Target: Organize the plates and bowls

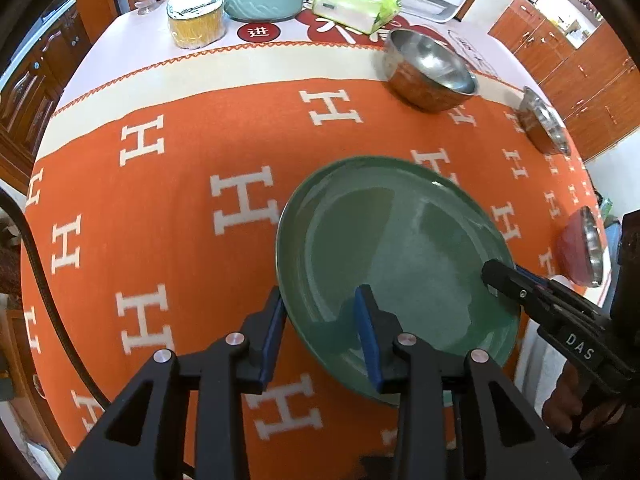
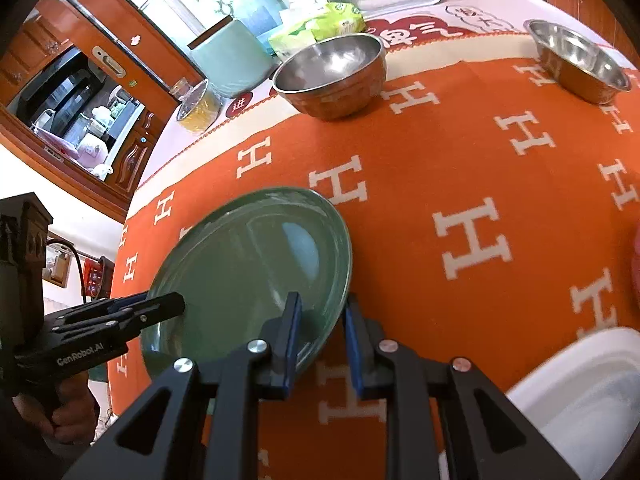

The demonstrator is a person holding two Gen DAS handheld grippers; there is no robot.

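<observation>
Green plate (image 1: 396, 248) on orange H-patterned cloth (image 1: 180, 208)

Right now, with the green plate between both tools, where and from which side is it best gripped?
By its thin raised rim, at opposite edges. The green plate is shallow and wide, so only the rim fits between the pads. The left tool straddles the near-left rim, one pad under and one over; the right tool does the same on the opposite side. Two opposed grips should keep it level.

Glossy green glazed plate (image 1: 400, 248), shiny metal bowl (image 1: 430, 70), woven orange tablecloth (image 1: 180, 208)
</observation>
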